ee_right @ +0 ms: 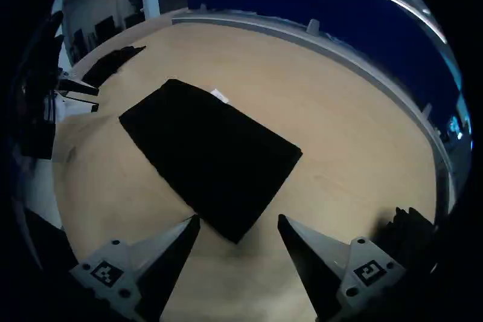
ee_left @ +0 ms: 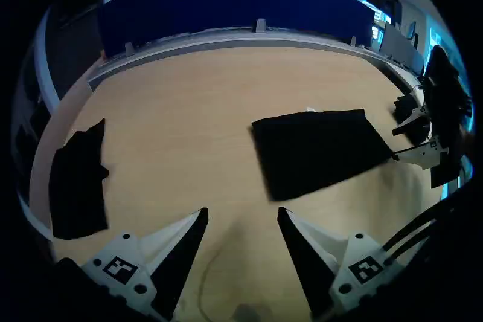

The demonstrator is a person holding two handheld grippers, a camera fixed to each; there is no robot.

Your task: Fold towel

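Towel is black, folded to a flat rectangle, lying on the wooden bench roughly mid-surface. A small white tag pokes out at its far edge. Left gripper: fingers apart, nothing between them, just bare bench in the gap. In the left gripper view the towel sits ahead and to the right of the gap, well clear of the fingertips. Right gripper: fingers also apart, not clamped on anything. In the right gripper view the towel's near corner points straight into the gap between the fingers. Can't tell whether the fingertips touch the cloth or sit above it. In the left gripper view the right gripper shows at the towel's right edge, fingers spread, tips just beside the cloth. A second black cloth lies crumpled near the bench's left edge, well apart from the towel. A dark pile sits on the bench just right of the right gripper; too dark to say what it is. A blue partition runs along the far side of the bench.
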